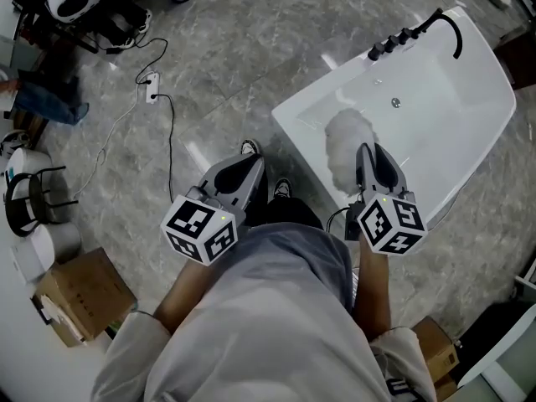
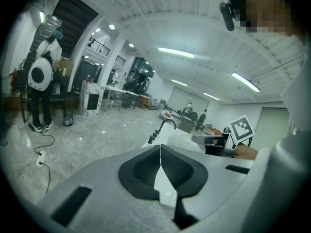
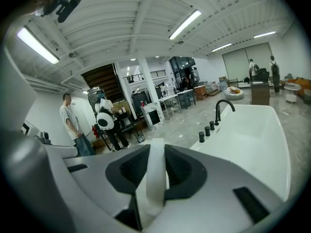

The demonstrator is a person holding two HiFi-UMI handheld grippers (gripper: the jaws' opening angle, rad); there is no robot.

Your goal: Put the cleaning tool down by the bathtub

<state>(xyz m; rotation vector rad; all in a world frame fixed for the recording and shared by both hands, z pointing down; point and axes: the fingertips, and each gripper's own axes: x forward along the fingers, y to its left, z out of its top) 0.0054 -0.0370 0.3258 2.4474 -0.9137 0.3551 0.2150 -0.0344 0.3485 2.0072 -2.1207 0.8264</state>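
Observation:
The cleaning tool is a white fluffy duster [image 1: 347, 143] that hangs over the near end of the white bathtub [image 1: 469, 99]. My right gripper [image 1: 367, 152] is shut on it. In the right gripper view its flat white handle [image 3: 154, 176] runs up between the dark pads [image 3: 182, 171] of the right gripper [image 3: 155, 147], and the bathtub [image 3: 257, 130] lies just ahead on the right. My left gripper [image 1: 251, 161] hovers over the floor left of the tub. In its own view the left gripper [image 2: 160, 147] is shut with nothing in it.
A black faucet [image 1: 446, 20] and knobs sit at the tub's far end. On the marble floor to the left are a power strip with cable [image 1: 152, 87], a cardboard box [image 1: 79, 296] and a black-framed stool [image 1: 33, 198]. People stand by shelves [image 3: 73, 125].

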